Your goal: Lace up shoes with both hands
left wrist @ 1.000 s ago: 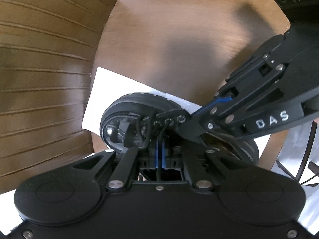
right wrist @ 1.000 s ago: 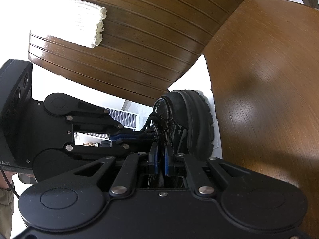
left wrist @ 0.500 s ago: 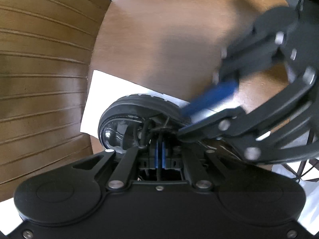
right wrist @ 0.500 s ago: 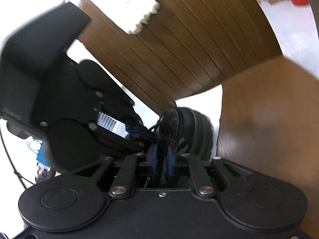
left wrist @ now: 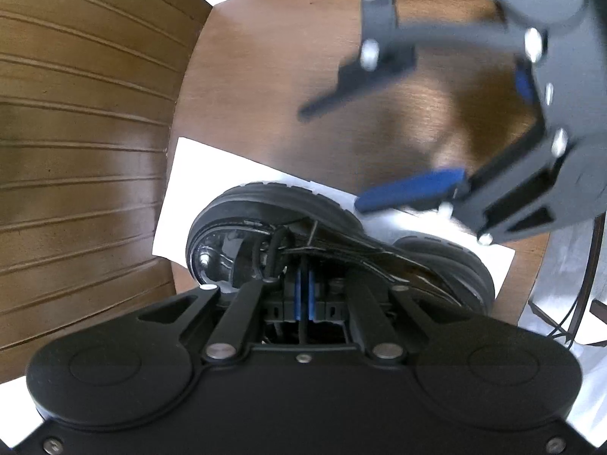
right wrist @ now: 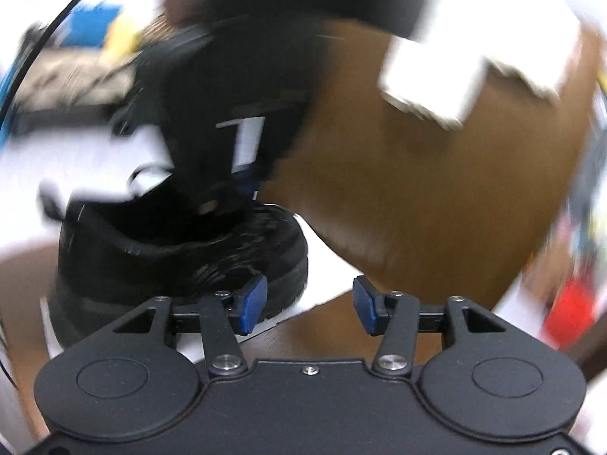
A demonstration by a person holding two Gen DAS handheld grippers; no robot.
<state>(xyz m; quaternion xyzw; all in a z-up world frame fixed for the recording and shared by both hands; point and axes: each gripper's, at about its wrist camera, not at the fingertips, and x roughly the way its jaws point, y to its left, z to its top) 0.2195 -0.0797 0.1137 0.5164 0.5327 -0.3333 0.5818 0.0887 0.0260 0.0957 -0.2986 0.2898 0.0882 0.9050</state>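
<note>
A glossy black lace-up shoe with a thick ribbed rubber sole (left wrist: pixel 341 242) is being seen lying on a white sheet of paper (left wrist: pixel 197 174), which is spread on a rounded brown wooden tabletop (left wrist: pixel 265 76). A ribbed brown wooden panel (left wrist: pixel 76 151) is standing just beside the table edge in the left wrist view.

The left gripper (left wrist: pixel 303 292) is being held steeply downward over the laced throat of the shoe. Its blue pads are being pressed together on a thin black shoelace (left wrist: pixel 302 326), which is running between them and back toward the gripper body. More loops of the lace are being seen bunched at the eyelets just ahead of the pads.

The right gripper (left wrist: pixel 398 151) is being shown, blurred, above and to the right of the shoe in the left wrist view, apart from it. Its jaws have just been opening, and they are being held spread, with one blue pad (left wrist: pixel 409 189) lying above the shoe's sole edge and the other black finger well above it over bare wood. Nothing is being held between them. In the right wrist view the same gripper (right wrist: pixel 309 303) is being seen with its two blue pads well apart, framing only tabletop and a corner of the paper (right wrist: pixel 280 318); the shoe (right wrist: pixel 182 258) is lying just ahead and to the left of the left-hand pad. Behind the shoe the dark body of the left gripper (right wrist: pixel 235 121) is being seen coming down onto it. That picture is heavily smeared, so the background cannot be told.
</note>
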